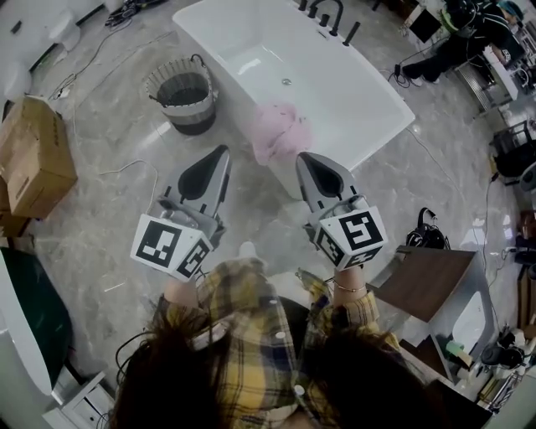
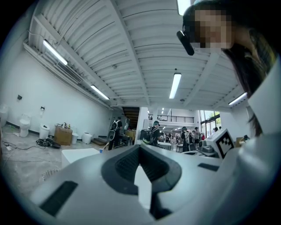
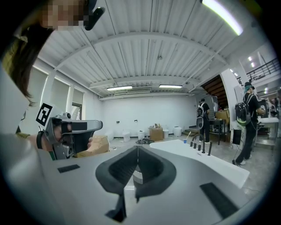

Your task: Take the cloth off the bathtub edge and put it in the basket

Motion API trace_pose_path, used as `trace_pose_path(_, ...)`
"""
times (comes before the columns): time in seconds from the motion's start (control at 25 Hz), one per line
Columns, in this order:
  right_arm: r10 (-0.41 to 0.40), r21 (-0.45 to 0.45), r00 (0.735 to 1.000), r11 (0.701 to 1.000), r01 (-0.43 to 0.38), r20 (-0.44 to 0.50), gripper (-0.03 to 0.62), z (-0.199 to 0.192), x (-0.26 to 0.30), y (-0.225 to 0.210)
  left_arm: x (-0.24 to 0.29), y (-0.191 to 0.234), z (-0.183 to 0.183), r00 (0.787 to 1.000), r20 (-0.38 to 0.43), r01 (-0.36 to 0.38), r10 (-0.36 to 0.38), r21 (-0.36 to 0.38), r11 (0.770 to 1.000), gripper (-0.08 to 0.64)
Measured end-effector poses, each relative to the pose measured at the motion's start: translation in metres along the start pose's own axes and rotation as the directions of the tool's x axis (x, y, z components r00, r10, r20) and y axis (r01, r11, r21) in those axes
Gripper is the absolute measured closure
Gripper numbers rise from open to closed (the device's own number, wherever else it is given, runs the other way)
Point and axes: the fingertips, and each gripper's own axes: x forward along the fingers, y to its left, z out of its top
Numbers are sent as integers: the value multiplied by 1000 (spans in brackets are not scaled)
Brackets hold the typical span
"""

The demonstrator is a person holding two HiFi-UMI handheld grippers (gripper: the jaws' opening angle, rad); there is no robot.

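A pink cloth [image 1: 279, 131] hangs over the near edge of the white bathtub [image 1: 368, 92]. To the tub's left, a striped basket [image 1: 182, 92] stands on the marble floor. My left gripper [image 1: 221, 151] is held below the basket and left of the cloth, shut and empty. My right gripper [image 1: 301, 157] sits just below the cloth, also shut with nothing in it. In the left gripper view the jaws of my left gripper [image 2: 139, 147] meet, pointing level across the hall. In the right gripper view my right gripper [image 3: 138, 147] shows shut, with the bathtub [image 3: 197, 160] to its right.
A cardboard box [image 1: 33, 155] lies at the far left. Black taps [image 1: 327, 12] stand at the tub's far end. A brown board [image 1: 423, 281] and cables are at the right. Several people stand far off in the hall.
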Motion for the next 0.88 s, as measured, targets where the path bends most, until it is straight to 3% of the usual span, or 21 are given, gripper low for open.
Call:
trace_pose_path(0.48, 3, 9, 998, 1000, -3, -62, 577, -14, 40, 13, -6, 44, -15, 999, -30, -26, 24, -42, 999, 543)
trace_pose_path(0.88, 10, 16, 997, 1000, -8, -71, 577, -16, 98, -26, 36, 93, -22, 998, -30, -53, 52, -49, 997, 543)
